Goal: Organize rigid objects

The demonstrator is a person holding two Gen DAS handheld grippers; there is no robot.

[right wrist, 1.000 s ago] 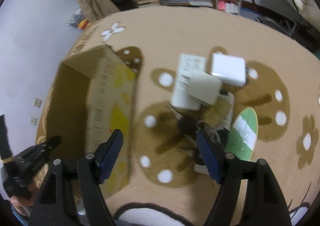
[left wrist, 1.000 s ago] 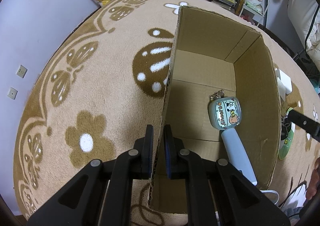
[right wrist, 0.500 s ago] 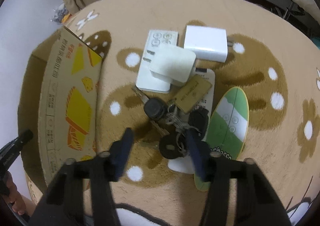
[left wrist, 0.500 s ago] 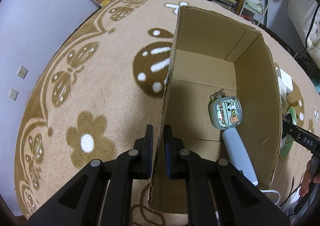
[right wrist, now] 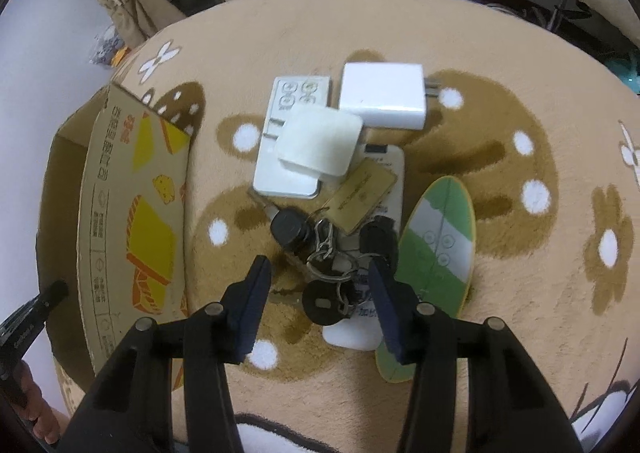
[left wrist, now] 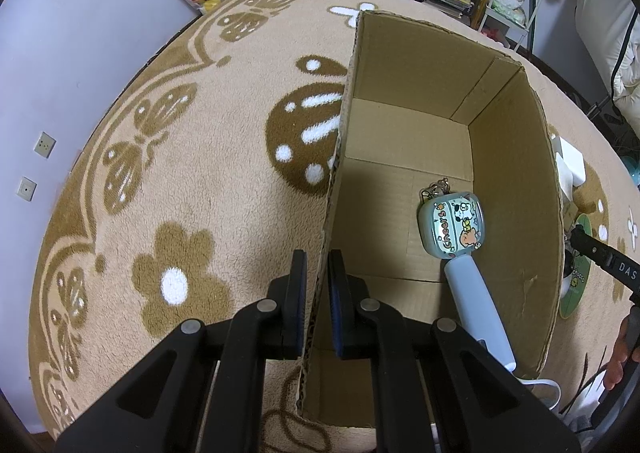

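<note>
Left wrist view: the left gripper [left wrist: 317,285] is clenched on the left wall of the cardboard box [left wrist: 516,189], one finger outside and one inside, the wall's edge pinched between the pads. The box stands open-topped on a tan rug [left wrist: 192,157] patterned with brown flowers and butterflies. Inside, on the box floor toward the right wall, lies a small handheld fan [left wrist: 454,229] with a cartoon sticker reading "Cheers" on its head, its pale blue handle running toward the near edge and a keyring at its far end. Beyond the right wall, part of a white charger [left wrist: 570,161] and a sliver of a green oval board [left wrist: 574,289] show on the rug. The tip of the right gripper reaches in at the right edge.

Right wrist view: the right gripper [right wrist: 320,285] is released, its fingers spread wide above a bunch of keys [right wrist: 320,253] with black heads on metal rings; whether the fingers touch the rug cannot be told. A wooden tag [right wrist: 362,195] lies just beyond the keys. Farther off, a cream square adapter [right wrist: 320,141] rests on a white remote [right wrist: 296,93], with the white charger [right wrist: 382,95] just to their right. The green-and-white board [right wrist: 436,245] lies to the right of the keys, touching the right finger's outer side. Under the keys sits another white flat item [right wrist: 352,335]. The box [right wrist: 132,213], printed with yellow cheese shapes, stands to the left.
</note>
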